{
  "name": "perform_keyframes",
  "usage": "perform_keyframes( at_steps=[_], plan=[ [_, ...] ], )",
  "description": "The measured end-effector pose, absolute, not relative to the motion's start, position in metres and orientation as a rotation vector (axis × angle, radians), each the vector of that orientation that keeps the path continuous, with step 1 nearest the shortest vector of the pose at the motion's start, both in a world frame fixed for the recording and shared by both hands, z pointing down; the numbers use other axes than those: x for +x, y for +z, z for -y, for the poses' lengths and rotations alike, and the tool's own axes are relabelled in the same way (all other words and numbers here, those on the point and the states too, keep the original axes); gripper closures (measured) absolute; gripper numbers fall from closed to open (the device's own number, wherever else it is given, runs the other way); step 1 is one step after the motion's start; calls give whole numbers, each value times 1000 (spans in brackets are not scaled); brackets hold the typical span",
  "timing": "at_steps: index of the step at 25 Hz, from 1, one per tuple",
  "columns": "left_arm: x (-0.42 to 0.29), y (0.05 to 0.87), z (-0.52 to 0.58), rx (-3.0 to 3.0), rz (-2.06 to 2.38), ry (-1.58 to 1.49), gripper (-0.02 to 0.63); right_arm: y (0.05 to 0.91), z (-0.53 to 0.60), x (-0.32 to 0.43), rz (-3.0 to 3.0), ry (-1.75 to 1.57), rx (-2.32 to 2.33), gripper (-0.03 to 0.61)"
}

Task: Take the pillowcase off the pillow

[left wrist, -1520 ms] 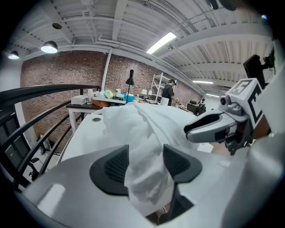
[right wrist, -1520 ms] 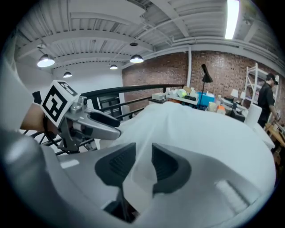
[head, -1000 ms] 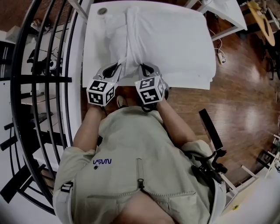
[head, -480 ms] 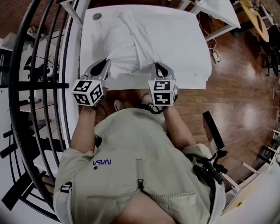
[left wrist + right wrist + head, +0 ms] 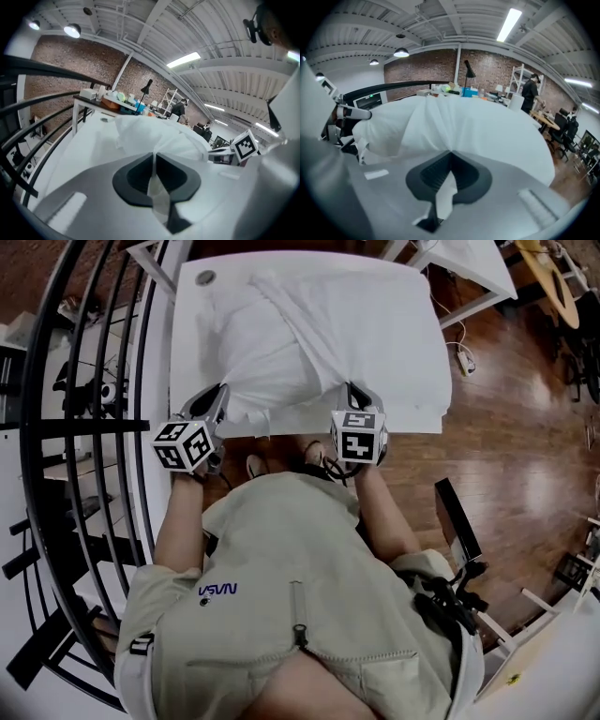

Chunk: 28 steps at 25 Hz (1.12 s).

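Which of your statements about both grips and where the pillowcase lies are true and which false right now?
1. The left gripper is shut on pillowcase fabric. True.
2. The right gripper is open and empty. False: its jaws are also shut on a fold of the pillowcase.
3. The pillowcase lies on the white table. True.
4. Both grippers hold the far end of the pillowcase. False: they hold the edge nearest the person, apart from each other, one towards each near corner.
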State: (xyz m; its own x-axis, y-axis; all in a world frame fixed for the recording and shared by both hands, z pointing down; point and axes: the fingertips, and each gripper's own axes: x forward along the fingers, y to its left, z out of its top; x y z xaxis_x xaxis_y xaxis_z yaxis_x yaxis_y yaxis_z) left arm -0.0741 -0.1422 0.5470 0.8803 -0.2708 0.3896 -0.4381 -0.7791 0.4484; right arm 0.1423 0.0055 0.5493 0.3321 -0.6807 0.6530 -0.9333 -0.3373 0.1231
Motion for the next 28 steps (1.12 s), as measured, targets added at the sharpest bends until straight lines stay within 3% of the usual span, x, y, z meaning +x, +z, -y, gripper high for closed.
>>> perform_keyframes(
  at_steps=[6,10,12,20,28],
  plan=[
    [-67,567,119,2559,488,498,554,562,-7,134,1476,756,2014,557],
    [-56,540,108,2652,434,495,413,542,-5,131,1524,731,2008,499],
    [-53,528,108,2668,440,477,378,532,-2,129,1558,724,2011,479],
    [-54,491,147,2686,580,393,351,482,22,130,1662,571,2088,476],
    [1,462,170,2800,606,442,307,427,78,152,1779,340,2040,476]
  ],
)
